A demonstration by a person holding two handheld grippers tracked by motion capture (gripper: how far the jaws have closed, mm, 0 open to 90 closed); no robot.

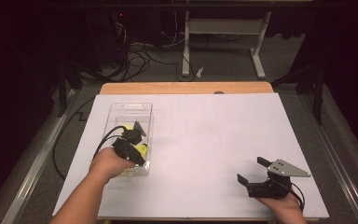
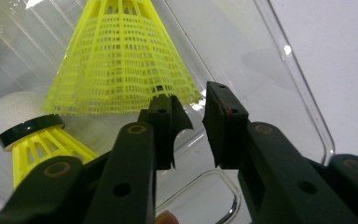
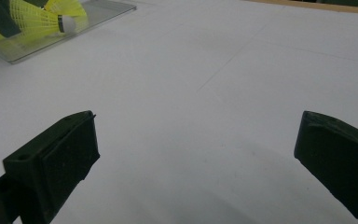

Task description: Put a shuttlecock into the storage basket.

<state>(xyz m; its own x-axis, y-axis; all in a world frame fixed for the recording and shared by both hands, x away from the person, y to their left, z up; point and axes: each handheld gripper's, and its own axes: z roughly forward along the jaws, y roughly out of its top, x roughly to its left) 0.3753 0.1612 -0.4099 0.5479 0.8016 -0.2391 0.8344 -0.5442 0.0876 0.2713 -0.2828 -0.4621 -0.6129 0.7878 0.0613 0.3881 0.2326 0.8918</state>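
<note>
**A:** Where do things stand on your side?

**B:** I have the left gripper [image 1: 137, 140] down inside the clear plastic tray [image 1: 147, 108] at the left of the desk [image 1: 205, 140]. Its jaws stand a little apart with nothing pressed between them. A yellow shuttlecock [image 2: 121, 60] lies in the tray just beyond the tips, and the rim of its skirt sits right against the tip of one jaw. I judge it is released, not gripped.

**A:** And the other one?

**B:** The second shuttlecock [image 2: 28, 130], the one with the white cork and black band, lies beside my jaw on the tray floor. The right gripper [image 1: 254, 171] rests low at the right of the desk, well apart from the tray, jaws wide open and empty.

**A:** What worries you?

**B:** Pulling out. The skirt is a fine mesh, and the jaw tip nearest it has a notched edge. If I lift straight up, I think that edge could snag the mesh and drag the shuttlecock with me, maybe over the tray wall.

**A:** Anything else?

**B:** The tray looks light and slick on the white sheet. A sideways knock from my gripper body against its wall could slide or tip it, and both shuttlecocks would roll. Also, if the jaws close now, they could pinch and crush the skirt rim.

**A:** So?

**B:** I'd open wider first, then back off along the jaws, away from the skirt.
</note>
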